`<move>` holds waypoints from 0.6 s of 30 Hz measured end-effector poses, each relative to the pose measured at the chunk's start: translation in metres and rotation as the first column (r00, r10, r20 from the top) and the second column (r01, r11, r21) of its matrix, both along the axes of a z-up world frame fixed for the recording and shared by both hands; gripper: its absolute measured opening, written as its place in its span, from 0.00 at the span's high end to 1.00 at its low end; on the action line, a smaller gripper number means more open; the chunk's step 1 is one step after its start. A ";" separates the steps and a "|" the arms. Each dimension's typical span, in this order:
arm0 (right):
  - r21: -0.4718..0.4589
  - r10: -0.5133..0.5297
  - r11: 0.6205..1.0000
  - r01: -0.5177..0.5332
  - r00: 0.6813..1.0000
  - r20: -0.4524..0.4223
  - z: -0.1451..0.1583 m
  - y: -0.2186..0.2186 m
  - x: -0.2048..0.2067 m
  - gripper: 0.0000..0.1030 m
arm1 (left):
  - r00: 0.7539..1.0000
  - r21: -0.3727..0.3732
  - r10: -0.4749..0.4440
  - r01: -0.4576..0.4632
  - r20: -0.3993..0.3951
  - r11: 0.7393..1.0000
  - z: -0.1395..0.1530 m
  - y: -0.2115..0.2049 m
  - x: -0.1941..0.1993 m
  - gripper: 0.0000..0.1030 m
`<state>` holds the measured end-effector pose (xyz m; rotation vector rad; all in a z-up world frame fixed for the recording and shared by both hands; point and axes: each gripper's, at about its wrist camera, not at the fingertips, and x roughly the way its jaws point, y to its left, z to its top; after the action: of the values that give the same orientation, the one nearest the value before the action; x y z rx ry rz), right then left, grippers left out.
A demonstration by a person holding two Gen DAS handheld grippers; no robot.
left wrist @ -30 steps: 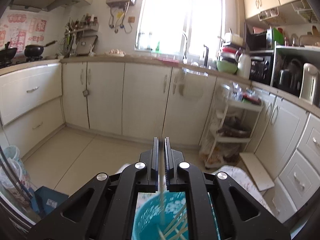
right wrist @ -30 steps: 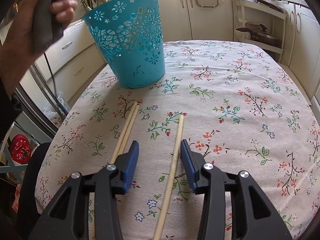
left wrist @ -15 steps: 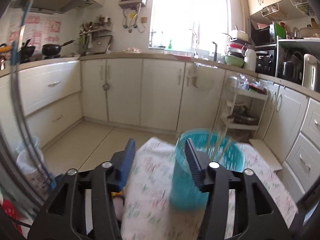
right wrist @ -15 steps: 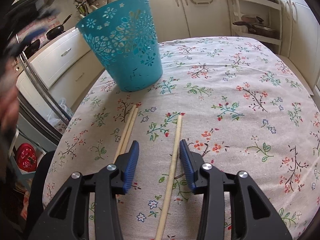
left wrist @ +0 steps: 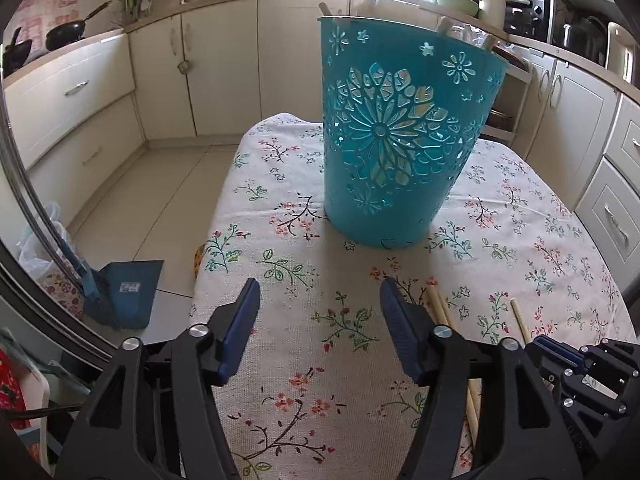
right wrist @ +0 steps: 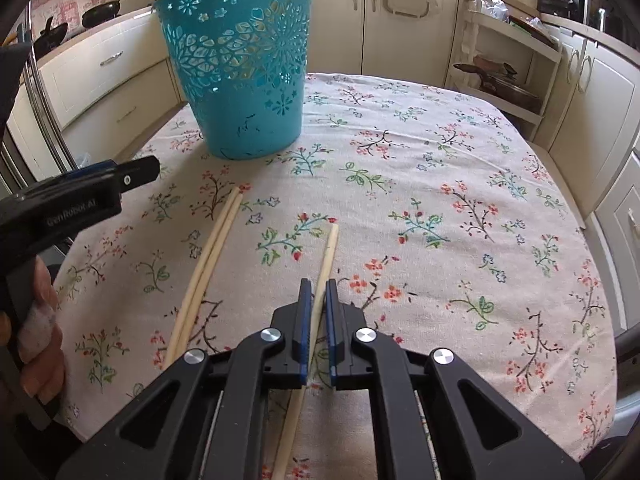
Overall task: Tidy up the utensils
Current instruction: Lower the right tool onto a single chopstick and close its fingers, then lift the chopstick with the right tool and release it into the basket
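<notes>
So the right gripper (right wrist: 316, 312) has clamped down on the lone chopstick (right wrist: 329, 249) now, blue pads pinching it on both sides. A second ago that stick just lay between wide-apart jaws, so they've just been closing on it. The stick still lies flat on the tablecloth (right wrist: 460, 168), and the hand itself hasn't really budged.

Left gripper (left wrist: 320, 320) is the bigger change. A second ago it was up over the bin (left wrist: 400, 140), jaws pressed together on a chopstick hanging over the opening. Now it's down low over the cloth on the near side of the bin, jaws spread and nothing between them; they've just been opening. Stick tips poke up past the bin's rim.

The pair of chopsticks (right wrist: 212, 252) lies side by side, touching, left of the pinched one, same spot as before. In the left view that pair sits just beside the left gripper's right finger (left wrist: 400, 332)
</notes>
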<state>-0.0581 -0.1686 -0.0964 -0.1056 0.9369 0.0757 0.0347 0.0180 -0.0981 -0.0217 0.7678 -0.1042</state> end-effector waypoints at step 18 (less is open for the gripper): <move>0.177 -0.048 0.982 0.059 0.997 -0.067 0.004 -0.024 -0.001 0.94 | 0.999 0.070 -0.027 0.029 -0.030 0.997 -0.002 -0.019 0.004 0.28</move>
<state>-0.0593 -0.1924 -0.0922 0.0889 0.9903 0.1131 0.0391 -0.0009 -0.1004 0.0549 0.8001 -0.1037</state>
